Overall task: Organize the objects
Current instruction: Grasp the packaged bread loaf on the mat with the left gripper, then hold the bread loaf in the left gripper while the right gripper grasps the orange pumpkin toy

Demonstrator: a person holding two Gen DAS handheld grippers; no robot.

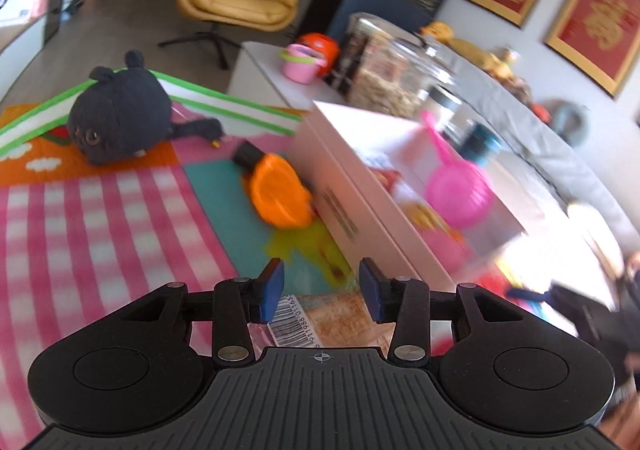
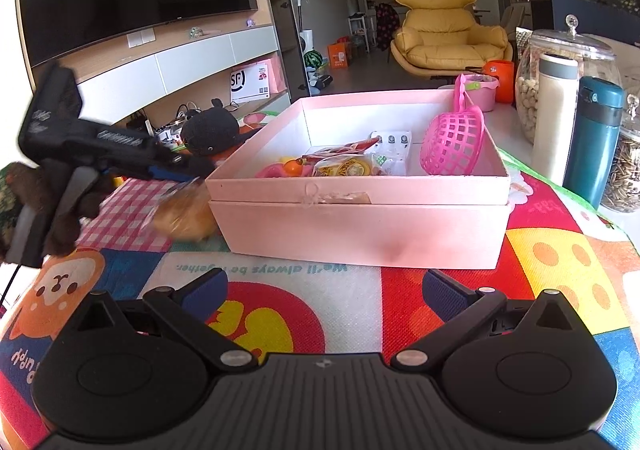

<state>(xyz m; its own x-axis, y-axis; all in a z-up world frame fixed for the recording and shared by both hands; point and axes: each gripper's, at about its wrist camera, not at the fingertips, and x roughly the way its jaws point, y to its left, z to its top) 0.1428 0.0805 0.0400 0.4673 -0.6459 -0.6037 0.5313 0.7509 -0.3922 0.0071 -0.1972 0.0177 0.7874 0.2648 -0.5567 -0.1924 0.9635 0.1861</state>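
Observation:
A pink box [image 2: 360,226] stands on the colourful play mat and holds a pink mesh scoop [image 2: 454,144], snack packets [image 2: 346,166] and small toys. In the left wrist view the box [image 1: 360,186] is to the right. My left gripper [image 1: 320,290] is shut on a clear bread packet with a barcode [image 1: 320,320], held beside the box's left wall; it shows in the right wrist view [image 2: 184,210]. My right gripper [image 2: 324,290] is open and empty, low over the mat in front of the box. A black plush toy [image 1: 120,118] and an orange toy [image 1: 278,192] lie on the mat.
Glass jars [image 2: 560,86], a white flask [image 2: 554,118] and a teal flask [image 2: 596,142] stand right of the box. A pink cup [image 2: 478,90] and an orange container [image 2: 500,76] sit behind it. A yellow armchair [image 2: 444,38] is across the room.

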